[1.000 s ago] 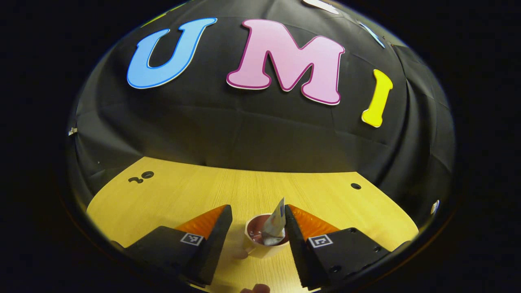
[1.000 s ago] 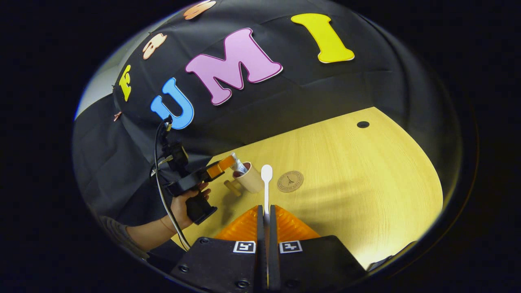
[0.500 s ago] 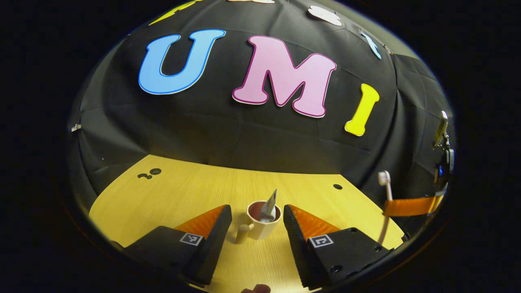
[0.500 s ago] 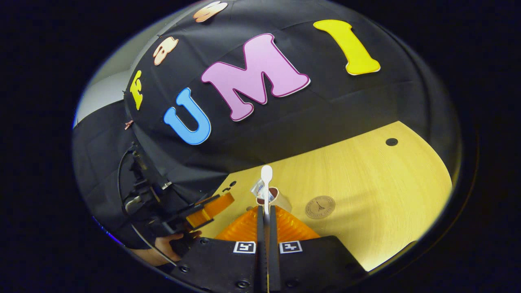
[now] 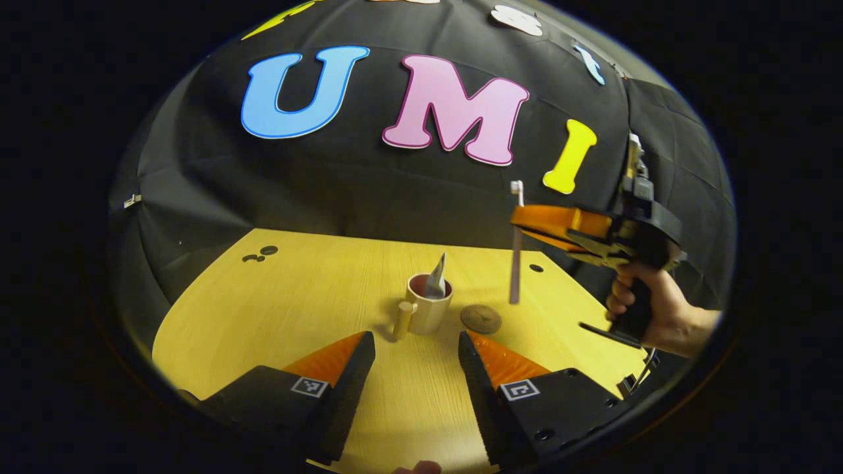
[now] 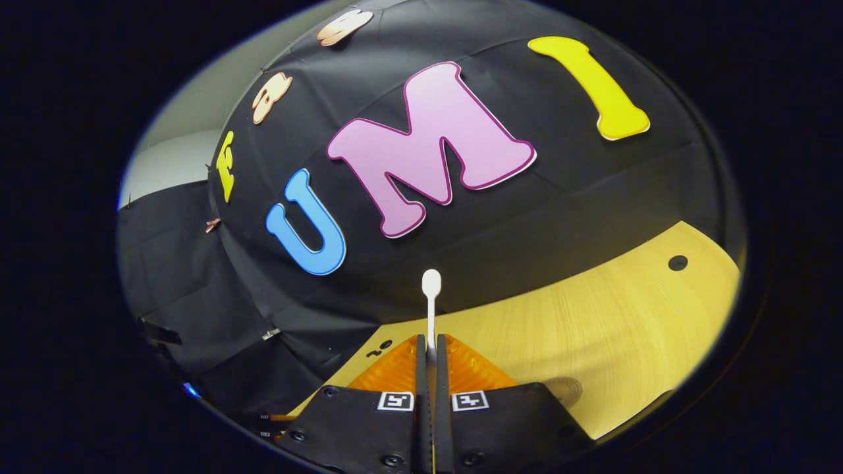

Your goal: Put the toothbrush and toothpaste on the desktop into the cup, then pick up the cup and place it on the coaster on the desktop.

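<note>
A cream cup (image 5: 429,305) with a peg handle stands on the wooden desk (image 5: 316,296), and the toothpaste tube (image 5: 435,278) stands in it, tip up. A round brown coaster (image 5: 481,318) lies just right of the cup. My left gripper (image 5: 416,349) is open, drawn back short of the cup with nothing between its fingers. My right gripper (image 5: 520,224), held by a hand (image 5: 649,309), hangs above and right of the cup, shut on the white toothbrush (image 5: 516,263), which hangs upright, head up. In the right gripper view the toothbrush (image 6: 431,309) sticks out of the shut right gripper (image 6: 430,342); the coaster (image 6: 563,390) peeks at the bottom.
Small dark holes sit in the desk at the far left (image 5: 260,253) and far right (image 5: 536,268). The black cloth wall closes the desk at the back. Bare wood spreads left of the cup.
My left gripper has pulled back from the cup, leaving the toothpaste standing in it. My right gripper has come in higher and closer with the toothbrush.
</note>
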Demonstrator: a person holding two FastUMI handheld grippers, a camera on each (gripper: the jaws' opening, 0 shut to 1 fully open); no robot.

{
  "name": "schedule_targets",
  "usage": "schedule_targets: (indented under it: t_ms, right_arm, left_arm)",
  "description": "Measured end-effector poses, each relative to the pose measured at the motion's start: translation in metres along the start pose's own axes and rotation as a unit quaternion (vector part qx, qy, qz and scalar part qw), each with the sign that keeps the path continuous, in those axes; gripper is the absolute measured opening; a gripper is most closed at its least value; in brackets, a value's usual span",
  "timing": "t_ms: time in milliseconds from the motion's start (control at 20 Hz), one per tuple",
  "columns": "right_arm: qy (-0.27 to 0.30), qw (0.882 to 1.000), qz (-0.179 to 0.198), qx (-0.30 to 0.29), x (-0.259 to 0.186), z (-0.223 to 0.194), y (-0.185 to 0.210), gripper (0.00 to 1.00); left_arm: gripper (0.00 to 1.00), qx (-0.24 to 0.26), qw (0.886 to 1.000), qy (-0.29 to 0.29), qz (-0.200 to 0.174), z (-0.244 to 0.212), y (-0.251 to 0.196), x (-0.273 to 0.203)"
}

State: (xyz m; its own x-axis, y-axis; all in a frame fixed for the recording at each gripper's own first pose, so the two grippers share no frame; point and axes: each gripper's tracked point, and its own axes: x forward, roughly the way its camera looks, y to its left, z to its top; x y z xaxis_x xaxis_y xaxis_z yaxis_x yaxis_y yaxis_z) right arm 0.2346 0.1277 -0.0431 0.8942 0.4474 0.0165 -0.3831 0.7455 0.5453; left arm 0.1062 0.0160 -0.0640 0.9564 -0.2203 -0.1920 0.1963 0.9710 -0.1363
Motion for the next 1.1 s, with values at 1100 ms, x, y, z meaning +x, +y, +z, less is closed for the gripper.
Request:
schedule_targets:
  t_ms: [1100]
  right_arm:
    - [-0.022, 0.995, 0.065, -0.074, 0.104, -0.07, -0.017, 0.06]
  left_arm:
    - [0.8, -0.061, 0.995, 0.047, 0.06, -0.059, 0.011, -0.005]
